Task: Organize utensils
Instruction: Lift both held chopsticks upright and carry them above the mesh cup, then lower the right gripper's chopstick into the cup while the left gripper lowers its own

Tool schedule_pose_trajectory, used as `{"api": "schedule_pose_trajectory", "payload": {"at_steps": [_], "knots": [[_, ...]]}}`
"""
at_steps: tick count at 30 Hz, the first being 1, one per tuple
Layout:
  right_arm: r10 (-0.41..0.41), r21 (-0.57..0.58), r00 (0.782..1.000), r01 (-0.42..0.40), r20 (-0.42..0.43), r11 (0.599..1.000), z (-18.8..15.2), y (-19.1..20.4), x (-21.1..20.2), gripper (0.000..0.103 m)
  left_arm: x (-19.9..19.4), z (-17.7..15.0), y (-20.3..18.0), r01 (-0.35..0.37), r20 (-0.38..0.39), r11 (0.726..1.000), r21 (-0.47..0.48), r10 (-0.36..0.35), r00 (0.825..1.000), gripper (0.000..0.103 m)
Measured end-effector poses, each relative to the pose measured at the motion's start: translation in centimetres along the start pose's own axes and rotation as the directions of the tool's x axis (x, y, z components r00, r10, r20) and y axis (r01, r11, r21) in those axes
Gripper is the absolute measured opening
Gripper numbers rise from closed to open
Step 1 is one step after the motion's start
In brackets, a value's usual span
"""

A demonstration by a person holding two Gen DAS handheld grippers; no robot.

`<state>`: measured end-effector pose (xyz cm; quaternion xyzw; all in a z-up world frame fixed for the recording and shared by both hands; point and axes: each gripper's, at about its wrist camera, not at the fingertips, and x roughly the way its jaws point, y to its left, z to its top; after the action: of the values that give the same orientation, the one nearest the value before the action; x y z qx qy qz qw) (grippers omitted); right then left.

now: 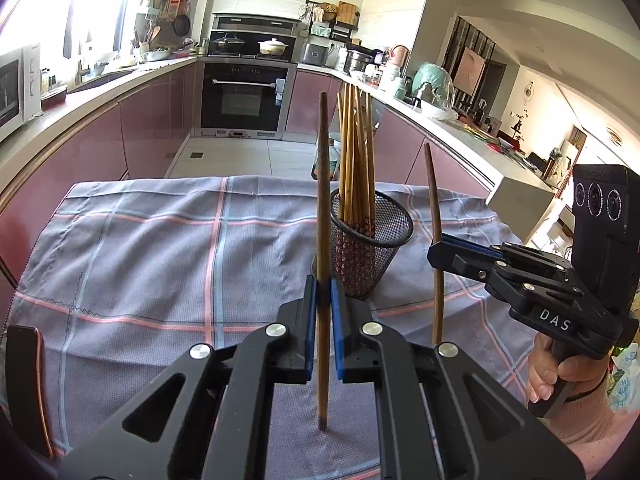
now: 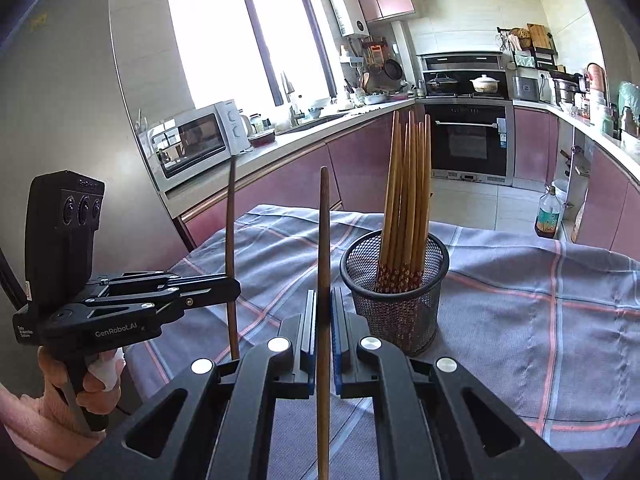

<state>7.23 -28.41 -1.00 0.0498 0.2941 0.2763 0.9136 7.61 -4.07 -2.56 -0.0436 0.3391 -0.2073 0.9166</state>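
Observation:
A black mesh cup [image 1: 370,254] [image 2: 394,296] stands on the checked cloth and holds several wooden chopsticks [image 1: 356,168] [image 2: 406,208] upright. My left gripper [image 1: 324,300] [image 2: 232,284] is shut on one brown chopstick [image 1: 322,240] [image 2: 230,248], held upright just in front of and left of the cup. My right gripper [image 2: 323,312] [image 1: 436,252] is shut on another brown chopstick [image 2: 323,280] [image 1: 435,248], also upright, to the right of the cup in the left wrist view. Both sticks are above the cloth.
The grey checked cloth [image 1: 160,260] [image 2: 540,300] covers the table. A phone [image 1: 26,384] lies at its left edge. A bottle [image 2: 547,216] stands on the floor beyond. Kitchen counters and an oven [image 1: 244,96] are behind.

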Motion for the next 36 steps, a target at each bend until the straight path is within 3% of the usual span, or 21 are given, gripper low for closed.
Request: {"api": "schedule_pose_trajectory", "payload": {"at_steps": [36], "knots": [[-0.031, -0.049, 0.987, 0.039, 0.159, 0.998, 4.7, -0.4, -3.6, 0.005, -4.0, 5.2, -1.8, 0.088, 0.135, 0.996, 0.034, -0.091, 0.987, 0.008]]}}
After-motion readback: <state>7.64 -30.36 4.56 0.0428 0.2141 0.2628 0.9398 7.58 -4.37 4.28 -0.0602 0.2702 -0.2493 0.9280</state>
